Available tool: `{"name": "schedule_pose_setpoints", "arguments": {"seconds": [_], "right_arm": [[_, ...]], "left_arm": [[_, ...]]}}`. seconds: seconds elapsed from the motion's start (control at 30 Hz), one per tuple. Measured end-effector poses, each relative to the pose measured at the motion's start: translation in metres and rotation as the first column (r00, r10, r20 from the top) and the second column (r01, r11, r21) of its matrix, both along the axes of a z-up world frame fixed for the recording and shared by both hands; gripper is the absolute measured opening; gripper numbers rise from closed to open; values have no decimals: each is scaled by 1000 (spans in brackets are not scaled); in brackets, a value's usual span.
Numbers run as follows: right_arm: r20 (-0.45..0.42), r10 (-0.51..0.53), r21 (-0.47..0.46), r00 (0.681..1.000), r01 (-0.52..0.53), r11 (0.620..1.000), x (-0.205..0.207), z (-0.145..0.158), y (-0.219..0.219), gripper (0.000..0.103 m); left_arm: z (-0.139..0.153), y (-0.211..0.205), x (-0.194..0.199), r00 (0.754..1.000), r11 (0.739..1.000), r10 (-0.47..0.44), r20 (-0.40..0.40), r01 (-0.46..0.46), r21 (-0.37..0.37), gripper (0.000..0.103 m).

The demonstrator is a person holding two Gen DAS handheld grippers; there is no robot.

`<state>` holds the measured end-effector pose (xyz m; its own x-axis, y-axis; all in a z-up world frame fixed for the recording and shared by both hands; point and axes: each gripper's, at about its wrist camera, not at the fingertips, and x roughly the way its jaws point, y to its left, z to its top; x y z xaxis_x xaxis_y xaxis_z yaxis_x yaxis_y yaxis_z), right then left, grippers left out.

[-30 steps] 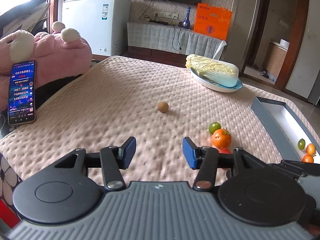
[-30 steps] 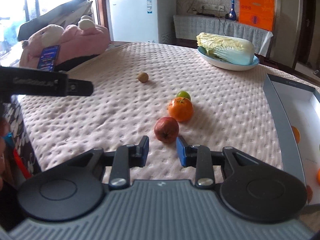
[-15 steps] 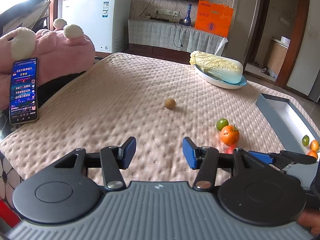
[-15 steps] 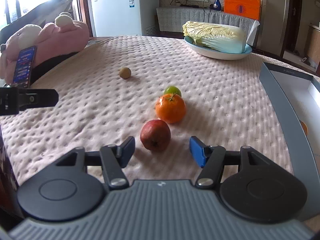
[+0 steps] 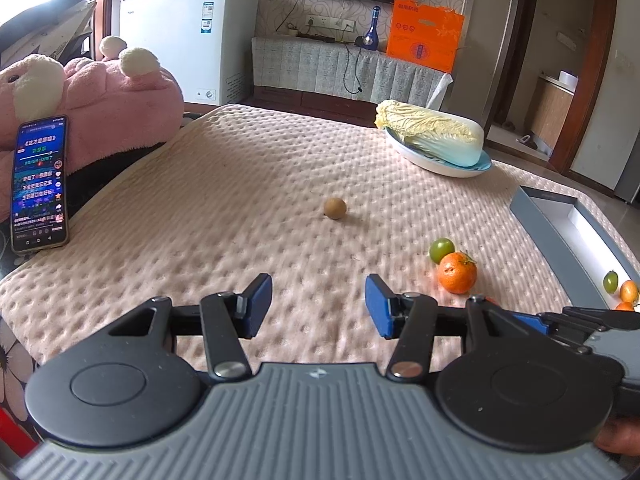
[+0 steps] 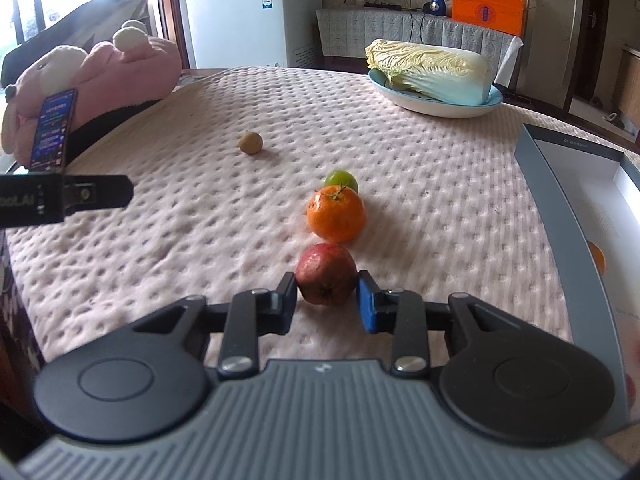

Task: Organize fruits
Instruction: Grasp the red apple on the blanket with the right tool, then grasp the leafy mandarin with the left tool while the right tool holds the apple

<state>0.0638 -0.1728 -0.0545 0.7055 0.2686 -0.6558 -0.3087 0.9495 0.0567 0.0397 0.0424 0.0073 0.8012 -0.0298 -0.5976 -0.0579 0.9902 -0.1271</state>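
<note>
The red apple (image 6: 326, 279) is found on the pink quilted cloth (image 6: 200, 220) that covers the table, low in the right wrist view, and it is set directly between the two pads of the right gripper (image 6: 326, 300). The jaws of that gripper have just been closing, and both pads are now seen pressed against the apple's sides, so the fruit is gripped while it sits on the cloth. Just beyond the apple an orange tangerine (image 6: 337, 212) with a small green stalk is placed, and a green fruit (image 6: 341, 180) is tucked right behind it, the two touching or nearly so. Farther back and to the left, well apart from these, a small brown fruit (image 6: 250, 142) lies alone. At the far side of the table a napa cabbage (image 6: 430, 70) is laid in a pale blue dish (image 6: 440, 110). Along the right edge a grey box (image 6: 560, 208) with a white inside is seen; in the left wrist view a small green fruit (image 5: 610, 281) and orange ones (image 5: 629, 290) are held in it. The left gripper (image 5: 318, 306) is kept over bare cloth with its jaws apart and nothing between them. A pink plush toy (image 5: 100, 108) is placed at the left, with a lit phone (image 5: 39, 184) propped against it.
</note>
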Motion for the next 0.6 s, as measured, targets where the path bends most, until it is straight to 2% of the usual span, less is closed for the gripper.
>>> {"name": "schedule_pose_setpoints", "arguments": {"seconds": [0.23, 0.6], "right_arm": [[6, 29, -24, 1000, -29, 999, -20, 10, -21, 35], [47, 12, 6, 999, -12, 1000, -46, 33, -64, 35]], "left_arm": [[1, -18, 6, 999, 999, -41, 8, 41, 29, 58], [-1, -54, 16, 995, 993, -103, 4, 103, 50, 58]]}}
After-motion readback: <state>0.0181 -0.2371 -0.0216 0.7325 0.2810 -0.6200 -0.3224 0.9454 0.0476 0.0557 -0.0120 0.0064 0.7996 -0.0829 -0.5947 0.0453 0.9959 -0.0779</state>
